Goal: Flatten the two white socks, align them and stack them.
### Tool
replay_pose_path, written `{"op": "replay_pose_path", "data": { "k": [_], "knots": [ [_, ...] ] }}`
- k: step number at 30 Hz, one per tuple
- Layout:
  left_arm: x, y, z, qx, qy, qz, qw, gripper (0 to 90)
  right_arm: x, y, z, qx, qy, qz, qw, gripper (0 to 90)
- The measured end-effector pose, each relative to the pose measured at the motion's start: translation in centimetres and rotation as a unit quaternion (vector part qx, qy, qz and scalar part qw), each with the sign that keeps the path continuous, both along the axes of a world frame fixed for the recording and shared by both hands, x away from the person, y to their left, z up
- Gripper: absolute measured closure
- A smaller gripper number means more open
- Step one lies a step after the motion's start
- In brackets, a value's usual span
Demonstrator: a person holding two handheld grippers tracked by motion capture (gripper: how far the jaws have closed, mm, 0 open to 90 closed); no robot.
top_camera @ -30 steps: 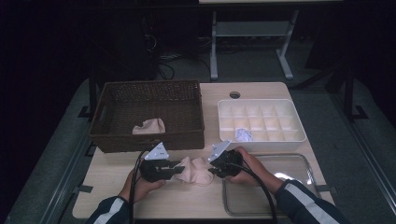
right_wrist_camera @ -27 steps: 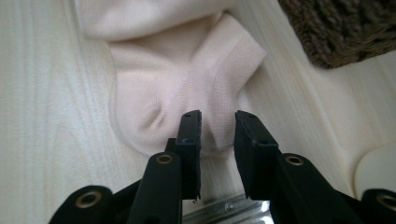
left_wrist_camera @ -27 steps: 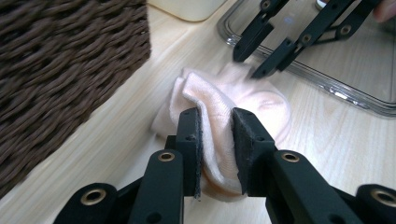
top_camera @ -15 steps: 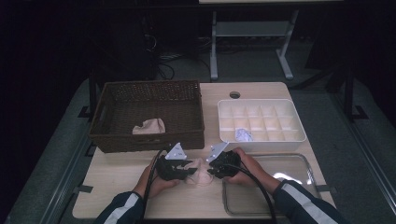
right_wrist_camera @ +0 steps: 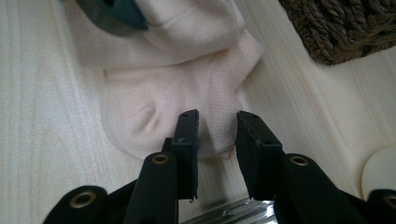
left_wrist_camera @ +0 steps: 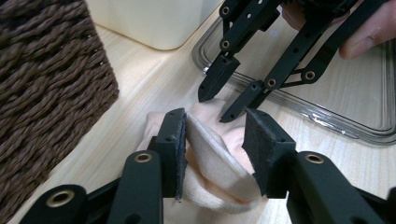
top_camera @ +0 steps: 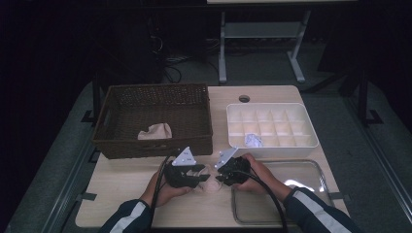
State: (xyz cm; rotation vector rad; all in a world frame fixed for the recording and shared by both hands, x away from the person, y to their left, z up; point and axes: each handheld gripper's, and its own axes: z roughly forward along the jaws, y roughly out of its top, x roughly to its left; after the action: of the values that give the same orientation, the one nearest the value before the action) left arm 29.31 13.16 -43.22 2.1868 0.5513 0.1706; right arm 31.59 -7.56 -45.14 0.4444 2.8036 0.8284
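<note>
A pale peach sock (top_camera: 208, 183) lies bunched on the wooden table between both grippers. My left gripper (top_camera: 201, 177) points right at it. In the left gripper view, a fold of the sock (left_wrist_camera: 210, 161) stands between the jaws of my left gripper (left_wrist_camera: 214, 122). The jaws have just been opening: the left pad (left_wrist_camera: 180, 140) touches the fold and the right pad stands off it. My right gripper (top_camera: 219, 175) faces it from the right, and its tips (left_wrist_camera: 205, 93) rest at the sock's far edge. In the right gripper view, my right gripper (right_wrist_camera: 217, 122) is open over the hem of the sock (right_wrist_camera: 163, 98).
A brown wicker basket (top_camera: 121, 145) at the back left holds another peach sock (top_camera: 155, 131). A white compartment box (top_camera: 311, 141) at the back right holds a crumpled white item (top_camera: 252, 141). A clear tray (top_camera: 311, 167) lies under the right forearm.
My left gripper has moved right, up to the sock and closer to the right gripper, and its jaws have opened wider. The right gripper has stayed put.
</note>
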Motion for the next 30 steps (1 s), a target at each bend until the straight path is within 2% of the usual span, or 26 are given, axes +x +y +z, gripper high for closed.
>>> {"op": "replay_pose_path", "data": {
  "k": [3, 5, 8, 10, 13, 16, 20, 24, 27, 30],
  "knots": [
    [-0.1, 0.1, 0.6, -0.008, -0.007, 0.0, 0.9999, 56.0, 0.1, -0.1, 0.0, -0.001, -0.001, 0.001, 1.0, 67.6],
    [-0.2, 0.4, 1.2, -0.025, -0.012, 0.005, 0.9996, 54.3, 0.1, -0.1, 0.0, 0.0, -0.001, 0.001, 1.0, 66.9],
    [-0.3, 1.2, 2.2, -0.038, -0.022, 0.007, 0.999, 54.3, 0.1, -0.1, 0.0, 0.0, 0.0, 0.0, 1.0, 66.5],
    [-0.3, 1.5, 2.4, -0.042, -0.024, 0.011, 0.9988, 54.8, 0.1, -0.1, 0.1, 0.001, -0.001, -0.001, 1.0, 67.0],
    [-0.5, 2.8, 3.2, -0.047, -0.025, 0.016, 0.9985, 59.1, -0.1, 0.0, 0.0, 0.003, 0.004, -0.001, 1.0, 70.2],
    [-0.5, 3.7, 3.0, -0.038, -0.019, 0.027, 0.9987, 61.4, -0.1, 0.0, 0.0, 0.002, 0.001, 0.0, 1.0, 70.6],
    [-0.6, 4.6, 2.4, -0.007, -0.016, 0.025, 0.9995, 66.4, -0.1, 0.0, 0.0, 0.002, 0.002, 0.001, 1.0, 70.6],
    [-0.2, 4.9, 1.1, 0.014, 0.004, 0.027, 0.9995, 69.8, -0.1, 0.0, 0.0, 0.003, 0.003, 0.002, 1.0, 70.6],
    [0.1, 4.4, 0.1, 0.021, 0.021, 0.017, 0.9994, 71.5, -0.1, 0.0, 0.0, 0.001, 0.002, 0.001, 1.0, 70.6],
    [0.0, 3.4, -0.1, 0.011, 0.023, 0.002, 0.9997, 71.8, -0.1, 0.0, 0.0, 0.001, -0.002, 0.002, 1.0, 70.7]
  ]
}}
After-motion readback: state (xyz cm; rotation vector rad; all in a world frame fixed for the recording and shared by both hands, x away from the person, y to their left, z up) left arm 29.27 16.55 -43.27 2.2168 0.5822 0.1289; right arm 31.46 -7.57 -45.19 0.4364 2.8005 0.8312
